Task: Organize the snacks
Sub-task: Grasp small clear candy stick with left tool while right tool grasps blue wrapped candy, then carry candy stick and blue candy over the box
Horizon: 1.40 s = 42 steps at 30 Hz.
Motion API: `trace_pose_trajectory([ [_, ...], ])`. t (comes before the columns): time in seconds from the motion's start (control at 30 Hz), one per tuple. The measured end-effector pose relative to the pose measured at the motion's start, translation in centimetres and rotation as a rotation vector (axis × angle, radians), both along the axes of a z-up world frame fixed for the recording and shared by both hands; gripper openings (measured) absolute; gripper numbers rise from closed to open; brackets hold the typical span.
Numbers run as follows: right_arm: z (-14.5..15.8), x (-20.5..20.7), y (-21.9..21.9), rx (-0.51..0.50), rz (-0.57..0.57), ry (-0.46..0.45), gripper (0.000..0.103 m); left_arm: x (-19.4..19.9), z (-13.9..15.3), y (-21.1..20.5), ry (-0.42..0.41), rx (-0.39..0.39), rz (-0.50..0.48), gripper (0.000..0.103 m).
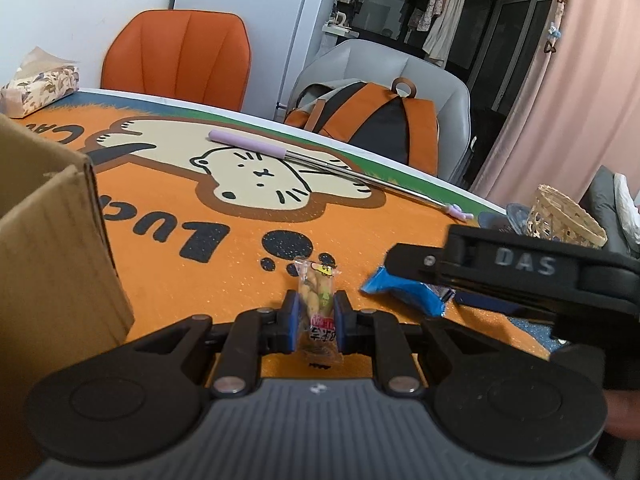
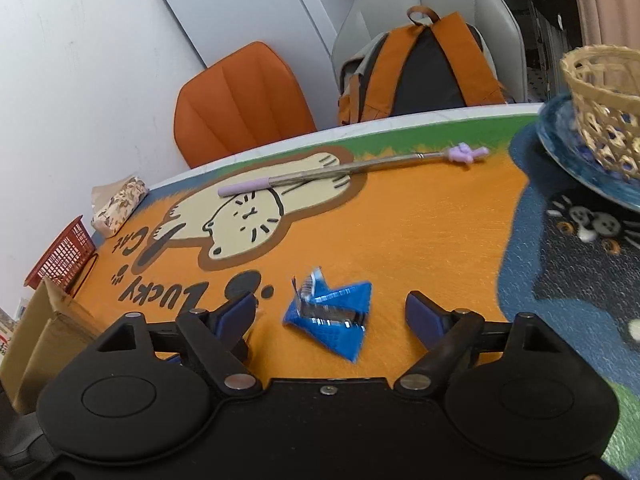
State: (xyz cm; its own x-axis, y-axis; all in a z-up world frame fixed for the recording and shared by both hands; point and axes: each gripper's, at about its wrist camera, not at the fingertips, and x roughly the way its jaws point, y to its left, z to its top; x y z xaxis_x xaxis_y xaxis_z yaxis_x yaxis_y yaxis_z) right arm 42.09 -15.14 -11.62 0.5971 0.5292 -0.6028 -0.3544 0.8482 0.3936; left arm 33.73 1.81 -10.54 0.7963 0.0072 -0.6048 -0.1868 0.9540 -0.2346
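Note:
My left gripper (image 1: 316, 316) is shut on a clear snack packet (image 1: 318, 304) with yellowish pieces and a red label, held just above the orange cat mat (image 1: 240, 280). A blue snack wrapper (image 2: 330, 316) lies on the mat between the spread fingers of my right gripper (image 2: 330, 314), which is open. The same wrapper shows in the left wrist view (image 1: 404, 290), partly under the right gripper's body (image 1: 520, 276). A cardboard box (image 1: 52, 240) stands at the left, close to my left gripper.
A purple-handled metal rod (image 2: 344, 170) lies across the far mat. A woven basket (image 2: 604, 104) sits on a blue glass plate (image 2: 560, 148) at right. A red basket (image 2: 64, 256) and tissue pack (image 2: 118, 204) are at left. Two chairs and a backpack (image 2: 424, 68) stand behind the table.

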Motion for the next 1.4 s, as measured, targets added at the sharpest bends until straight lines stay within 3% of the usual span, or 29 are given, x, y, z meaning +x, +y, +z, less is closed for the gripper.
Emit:
trace_pose_trajectory([
  [0.03,0.0,0.0,0.3,-0.009,0.001,-0.009,0.078,0.0,0.0,0.0,-0.001,0.001,-0.001,0.017],
  [0.07,0.0,0.1,0.4,-0.016,0.004,-0.011,0.067,0.0,0.0,0.0,-0.003,0.003,-0.001,0.017],
  [0.1,0.0,0.1,0.4,-0.026,0.007,-0.013,0.049,0.0,0.0,0.0,-0.003,0.005,0.001,0.017],
  [0.13,0.0,0.1,0.3,-0.032,0.010,-0.007,0.040,0.0,0.0,0.0,-0.002,0.003,0.004,0.017],
  [0.2,0.0,-0.1,-0.3,-0.005,0.015,0.012,0.036,-0.1,0.1,0.0,0.003,-0.006,0.010,0.017],
  [0.8,0.7,-8.5,-7.7,0.019,-0.146,0.006,0.034,-5.1,2.0,-4.7,-0.032,-0.033,-0.077,0.017],
  [1.4,5.7,-15.0,-9.8,0.022,-0.222,-0.123,0.033,-11.0,6.8,-5.6,-0.152,-0.040,-0.130,0.017],
])
